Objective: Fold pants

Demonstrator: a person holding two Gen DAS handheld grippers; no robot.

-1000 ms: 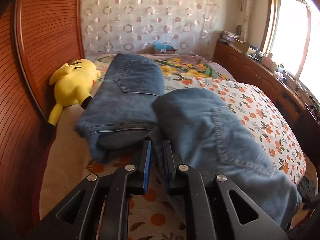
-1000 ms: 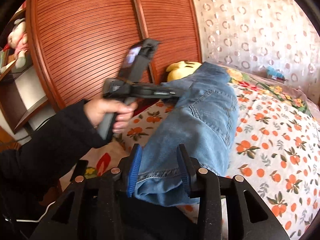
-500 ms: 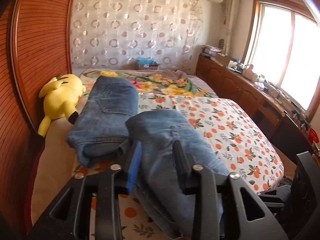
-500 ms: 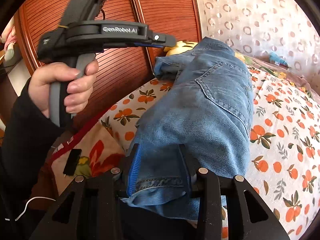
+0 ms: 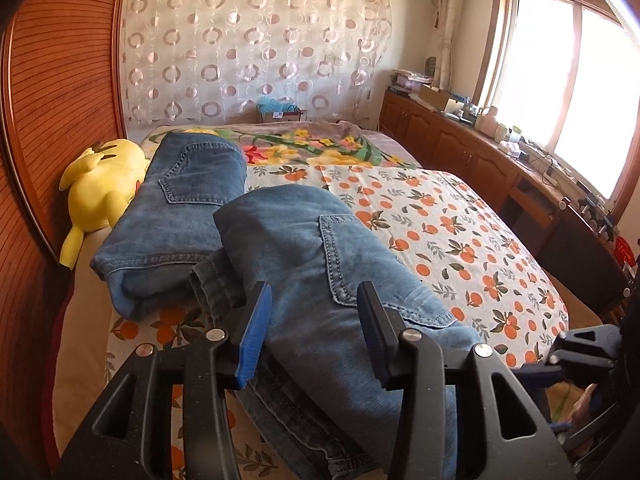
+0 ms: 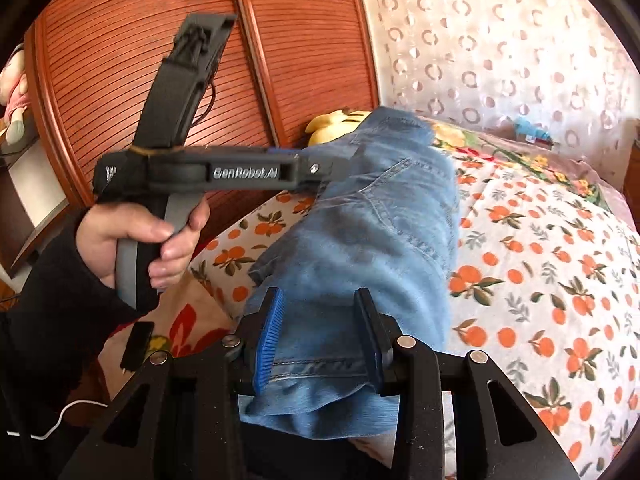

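While the left gripper [image 5: 310, 332] jaws are opening, clear of the denim, the right gripper [image 6: 320, 336] grips the jeans [image 5: 320, 280] waistband hem. Jeans lie mid-bed [image 5: 460, 216], folded pair [image 5: 176, 216] at 11 o'clock. Fold looks partly done; tidying left.

Left tool [image 5: 312, 332]: black angular plastic frame, triangular cut-outs, 4 round silver screws along top edge, left finger pad ribbed blue, right pad dark. Right tool [image 6: 318, 334]: same black frame, 4 silver screws, ribbed blue left pad. Seen from right tool's camera: left tool's grey-black body marked "GenRobot.AI", grey handle, upright black mount above, thin black cable. Hand [image 6: 140, 236] emerging from black sleeve [image 6: 56, 312]; white cable below sleeve.
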